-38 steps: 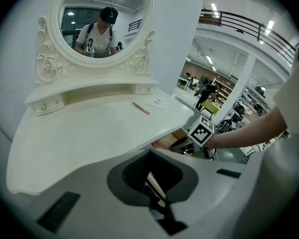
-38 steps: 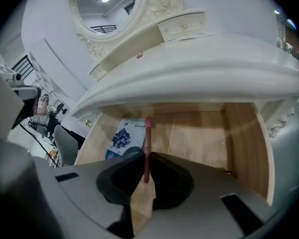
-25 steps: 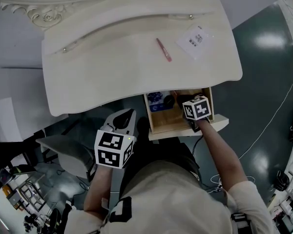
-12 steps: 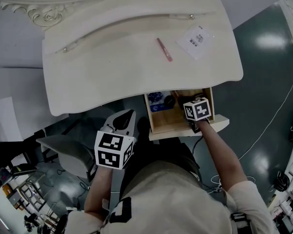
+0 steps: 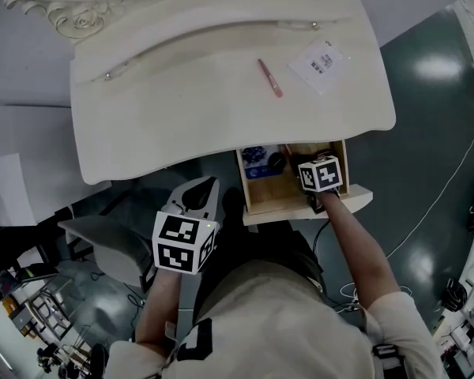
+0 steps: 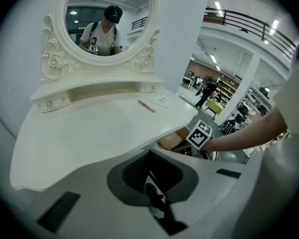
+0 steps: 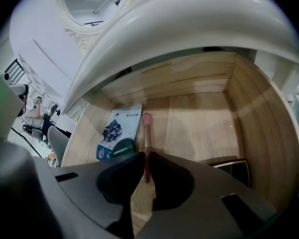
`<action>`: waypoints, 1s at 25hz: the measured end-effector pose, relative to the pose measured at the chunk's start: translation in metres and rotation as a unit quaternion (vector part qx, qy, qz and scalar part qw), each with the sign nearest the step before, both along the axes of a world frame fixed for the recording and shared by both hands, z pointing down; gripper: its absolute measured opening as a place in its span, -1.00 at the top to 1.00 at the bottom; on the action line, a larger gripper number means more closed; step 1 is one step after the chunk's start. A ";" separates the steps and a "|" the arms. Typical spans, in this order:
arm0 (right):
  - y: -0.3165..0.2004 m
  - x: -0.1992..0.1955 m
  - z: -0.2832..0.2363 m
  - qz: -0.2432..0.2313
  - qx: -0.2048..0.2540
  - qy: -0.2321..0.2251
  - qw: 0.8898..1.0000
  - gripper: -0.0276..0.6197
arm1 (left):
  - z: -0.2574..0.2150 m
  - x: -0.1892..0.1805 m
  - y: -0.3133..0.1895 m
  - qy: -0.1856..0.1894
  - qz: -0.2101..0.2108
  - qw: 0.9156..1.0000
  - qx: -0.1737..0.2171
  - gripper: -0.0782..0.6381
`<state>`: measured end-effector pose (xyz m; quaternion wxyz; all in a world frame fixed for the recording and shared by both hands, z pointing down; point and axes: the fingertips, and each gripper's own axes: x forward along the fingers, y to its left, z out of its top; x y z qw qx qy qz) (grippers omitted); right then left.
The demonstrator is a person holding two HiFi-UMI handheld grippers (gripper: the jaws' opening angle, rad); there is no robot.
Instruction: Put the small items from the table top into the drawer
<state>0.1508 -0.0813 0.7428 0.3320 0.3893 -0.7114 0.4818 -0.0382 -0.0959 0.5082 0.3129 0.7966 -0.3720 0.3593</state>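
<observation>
Almost nothing has moved since the earlier frames. The right gripper (image 7: pixel 146 159) sits at the same spot inside the drawer, and only the head view as a whole has slid a touch. Its jaws are closed on a slim pink stick (image 7: pixel 147 133), which points out past the fingertips toward the drawer's back. Whether its far end touches the floor we cannot tell.

Around it lies the light wooden drawer (image 7: pixel 204 118), pulled out under the white dressing table top (image 5: pixel 182 109). A blue printed packet (image 7: pixel 118 131) lies just beside the stick, and a dark flat item (image 7: pixel 234 168) sits near the right wall. We judge that the pause means the stick is placed for letting go — the release is what remains of this step.

The left gripper (image 6: pixel 151 185) hangs shut and empty below the table edge, well apart from the drawer. On the top, a second slim pink stick (image 5: pixel 269 78) and a white printed packet (image 5: pixel 321 60) are yet to go in.
</observation>
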 end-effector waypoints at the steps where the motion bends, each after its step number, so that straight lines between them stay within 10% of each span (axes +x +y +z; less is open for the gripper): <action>1: 0.000 0.000 0.001 0.001 -0.001 0.002 1.000 0.74 | 0.000 -0.001 0.000 0.000 -0.001 1.000 0.000 0.64; 25: 0.001 0.000 0.001 -0.012 -0.006 0.024 1.000 0.74 | -0.007 -0.033 0.007 0.004 -0.014 1.000 0.011 0.64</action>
